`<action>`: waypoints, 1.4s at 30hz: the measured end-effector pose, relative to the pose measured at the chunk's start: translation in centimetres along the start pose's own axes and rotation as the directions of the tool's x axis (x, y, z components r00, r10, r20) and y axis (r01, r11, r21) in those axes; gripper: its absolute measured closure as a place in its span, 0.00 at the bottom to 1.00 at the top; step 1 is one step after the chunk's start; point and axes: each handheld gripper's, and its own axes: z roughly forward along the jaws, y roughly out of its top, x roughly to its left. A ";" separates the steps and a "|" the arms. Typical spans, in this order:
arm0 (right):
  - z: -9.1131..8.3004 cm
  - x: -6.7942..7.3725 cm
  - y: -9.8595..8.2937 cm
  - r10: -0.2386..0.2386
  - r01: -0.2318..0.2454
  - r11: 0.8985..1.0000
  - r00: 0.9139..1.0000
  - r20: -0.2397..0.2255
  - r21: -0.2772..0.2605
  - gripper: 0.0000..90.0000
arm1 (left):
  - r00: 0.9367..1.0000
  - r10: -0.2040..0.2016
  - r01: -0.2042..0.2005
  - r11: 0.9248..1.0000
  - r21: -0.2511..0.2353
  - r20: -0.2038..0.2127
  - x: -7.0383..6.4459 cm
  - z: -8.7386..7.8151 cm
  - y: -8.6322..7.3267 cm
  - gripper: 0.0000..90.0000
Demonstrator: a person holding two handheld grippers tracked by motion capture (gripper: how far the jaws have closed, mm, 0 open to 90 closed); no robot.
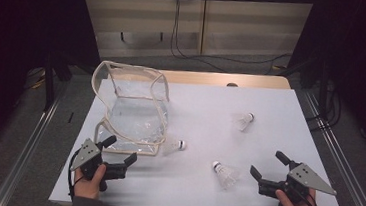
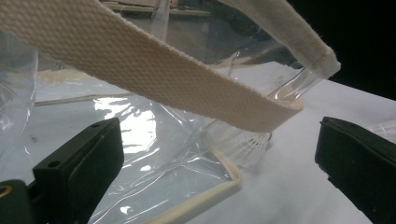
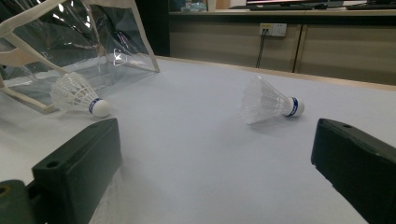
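Both tongs apart, empty: L tongs (image 1: 120,149) at clear bag (image 1: 133,106) near edge, 8 o'clock; R tongs (image 1: 268,167) facing nearest shuttlecock (image 1: 223,173), prob. lined up to grab.

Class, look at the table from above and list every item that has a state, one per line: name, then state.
Clear bag: standing open, empty, strap drooping.
Shuttlecock by the bag: on its side, touching the bag's edge.
Near shuttlecock: on its side, between the grippers.
Far shuttlecock: on its side, alone.
Left gripper: open, holding nothing.
Right gripper: open, holding nothing.
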 end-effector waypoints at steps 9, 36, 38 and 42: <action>0.1 0.1 0.1 -0.002 0.002 1.000 1.000 0.003 -0.003 0.01 | 1.000 0.010 -0.010 1.000 0.017 0.008 -0.3 0.0 0.0 0.01; 0.0 0.0 0.1 -0.013 0.013 1.000 1.000 -0.006 -0.001 0.02 | 0.999 0.005 -0.006 1.000 0.029 0.048 -0.8 0.8 0.0 0.01; 0.0 0.0 0.1 -0.012 0.012 1.000 1.000 -0.010 -0.002 0.02 | 0.998 0.014 -0.016 0.999 0.036 0.058 -1.1 0.9 0.0 0.01; 0.0 0.1 0.1 -0.018 0.018 1.000 1.000 -0.010 0.000 0.02 | 0.997 0.024 -0.027 0.999 0.040 0.070 -1.5 1.3 0.1 0.01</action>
